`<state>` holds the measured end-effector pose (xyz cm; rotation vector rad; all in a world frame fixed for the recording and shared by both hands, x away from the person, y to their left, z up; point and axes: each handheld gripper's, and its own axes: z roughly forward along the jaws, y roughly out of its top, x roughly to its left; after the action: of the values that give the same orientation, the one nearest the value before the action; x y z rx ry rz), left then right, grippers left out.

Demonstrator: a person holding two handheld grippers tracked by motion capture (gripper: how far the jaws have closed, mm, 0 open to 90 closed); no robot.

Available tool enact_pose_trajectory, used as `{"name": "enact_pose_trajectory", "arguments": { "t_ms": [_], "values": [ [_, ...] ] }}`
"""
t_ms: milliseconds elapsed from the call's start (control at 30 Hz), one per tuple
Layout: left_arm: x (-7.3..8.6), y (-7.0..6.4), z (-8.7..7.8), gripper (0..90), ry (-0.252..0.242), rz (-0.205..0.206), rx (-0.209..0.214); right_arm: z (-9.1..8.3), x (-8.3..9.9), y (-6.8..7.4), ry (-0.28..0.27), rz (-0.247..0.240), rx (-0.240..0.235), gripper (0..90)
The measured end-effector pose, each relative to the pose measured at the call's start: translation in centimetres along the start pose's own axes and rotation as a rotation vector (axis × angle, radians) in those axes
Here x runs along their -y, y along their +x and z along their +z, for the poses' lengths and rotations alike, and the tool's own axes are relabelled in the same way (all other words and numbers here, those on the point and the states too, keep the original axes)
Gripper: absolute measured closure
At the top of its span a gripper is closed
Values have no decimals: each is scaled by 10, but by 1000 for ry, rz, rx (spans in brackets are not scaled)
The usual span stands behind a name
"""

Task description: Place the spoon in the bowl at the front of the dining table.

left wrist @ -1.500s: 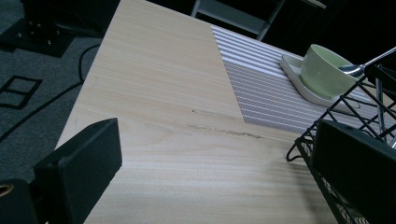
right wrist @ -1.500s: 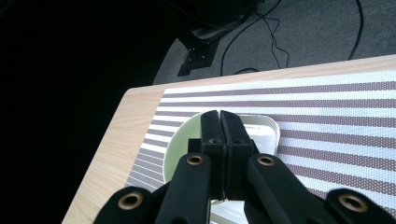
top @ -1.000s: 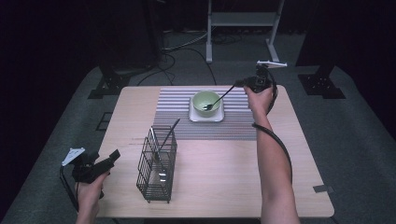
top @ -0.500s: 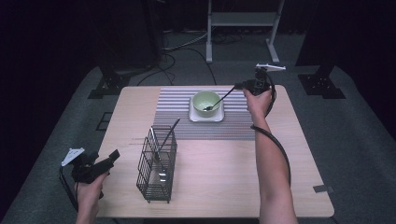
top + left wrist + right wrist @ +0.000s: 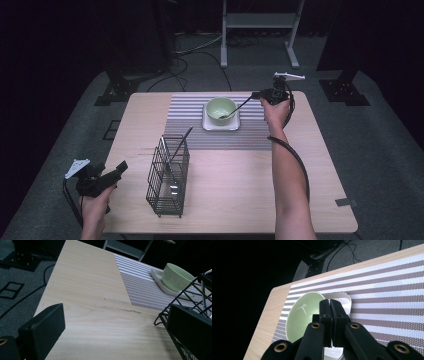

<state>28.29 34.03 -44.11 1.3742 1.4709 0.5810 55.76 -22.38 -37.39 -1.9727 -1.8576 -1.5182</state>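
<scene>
Little changed since a second ago, spoon (image 5: 236, 108) clamped in right gripper (image 5: 261, 94), its tip in green bowl (image 5: 221, 108) on white plate (image 5: 220, 123), striped mat (image 5: 185, 117), left gripper (image 5: 118, 169) jaws apart near wire basket (image 5: 168, 176), no readable writing.

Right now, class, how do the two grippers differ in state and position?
The right gripper is shut on a dark spoon reaching into the green bowl; the left gripper is open and holds nothing. The right is raised over the striped placemat; the left sits by the wire basket. Both are black.
</scene>
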Motion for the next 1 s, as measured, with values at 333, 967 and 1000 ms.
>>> {"name": "enact_pose_trajectory", "arguments": {
  "t_ms": [333, 967, 1000],
  "values": [
    [0, -1, -1, 10, 0, 1, 1, 3, 6, -6, 2, 17, -10, 884],
    [1, 0, -3, 10, -2, 3, -7, -6, 21, -20, -5, 22, -34, 761],
    [1, 0, -3, 10, -3, 4, -7, -6, 21, -20, -5, 22, -34, 761]
  ]
}}
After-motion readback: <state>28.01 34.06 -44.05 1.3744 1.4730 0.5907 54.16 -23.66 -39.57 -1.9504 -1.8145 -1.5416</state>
